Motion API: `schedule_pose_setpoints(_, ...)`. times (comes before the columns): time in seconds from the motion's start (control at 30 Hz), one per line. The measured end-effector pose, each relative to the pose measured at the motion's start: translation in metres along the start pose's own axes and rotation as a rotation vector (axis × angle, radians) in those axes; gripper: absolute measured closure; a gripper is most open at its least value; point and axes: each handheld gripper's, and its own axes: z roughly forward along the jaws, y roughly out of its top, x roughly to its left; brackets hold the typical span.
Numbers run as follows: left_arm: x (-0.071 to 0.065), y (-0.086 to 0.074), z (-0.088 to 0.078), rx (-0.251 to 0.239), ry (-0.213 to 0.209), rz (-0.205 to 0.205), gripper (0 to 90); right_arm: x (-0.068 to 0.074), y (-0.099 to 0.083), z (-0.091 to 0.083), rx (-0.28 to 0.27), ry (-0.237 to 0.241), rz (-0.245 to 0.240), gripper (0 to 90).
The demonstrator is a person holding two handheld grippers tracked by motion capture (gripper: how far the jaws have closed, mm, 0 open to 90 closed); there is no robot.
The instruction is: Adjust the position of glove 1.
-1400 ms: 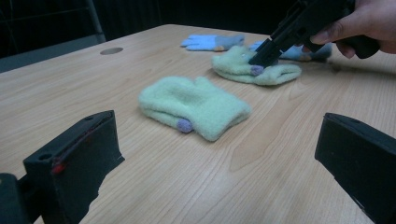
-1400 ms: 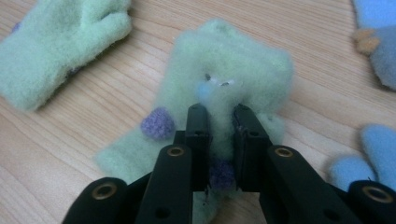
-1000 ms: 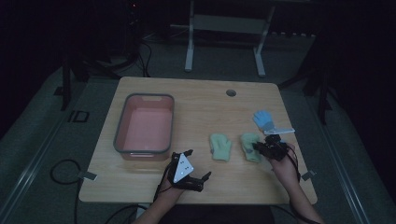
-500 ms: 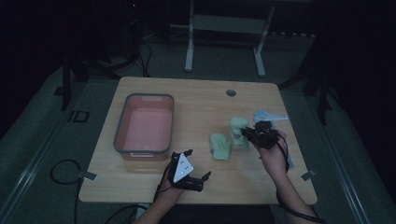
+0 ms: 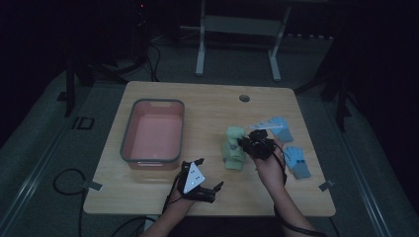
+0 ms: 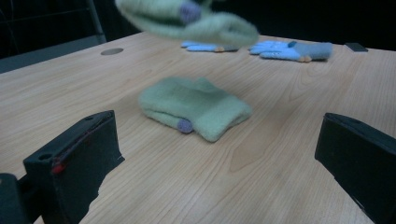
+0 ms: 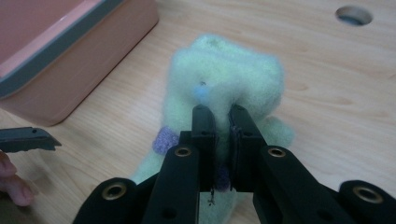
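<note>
The right tool is pinching 1 green mitten tight in the air above the other mitten, and should be carrying it slowly toward the pink bin, while the left tool is resting wide open on the table.

light: dim, dark surroundings | blur: lifted mitten smeared | gripper views: brighter, soft

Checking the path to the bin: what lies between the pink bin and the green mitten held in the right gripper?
Bare tabletop separates the pink bin from the green mitten in the right gripper, in the high view.
</note>
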Motion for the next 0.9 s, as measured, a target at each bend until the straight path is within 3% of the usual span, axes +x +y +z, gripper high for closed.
schedule_pose_setpoints(0.27, -0.001, 0.0, 0.0, 0.001, 0.001, 0.005, 0.0, -0.001, -0.017, 0.021, 0.06, -0.006, 0.029, 82.6)
schedule_pose_setpoints(0.33, -0.001, 0.0, 0.0, 0.004, 0.002, 0.011, 0.0, -0.003, -0.025, 0.034, 0.101, -0.016, 0.034, 82.0)
schedule_pose_setpoints(0.57, -0.002, 0.001, 0.001, 0.011, 0.013, 0.014, 0.0, -0.004, -0.032, 0.051, 0.142, -0.017, 0.033, 80.6)
schedule_pose_setpoints(0.8, -0.002, 0.0, 0.0, 0.006, 0.027, 0.009, 0.0, -0.009, -0.036, 0.055, 0.153, -0.003, 0.034, 77.3)
schedule_pose_setpoints(0.9, 0.001, 0.0, 0.0, -0.007, 0.012, -0.022, 0.0, -0.01, -0.035, 0.051, 0.142, 0.004, 0.029, 74.2)
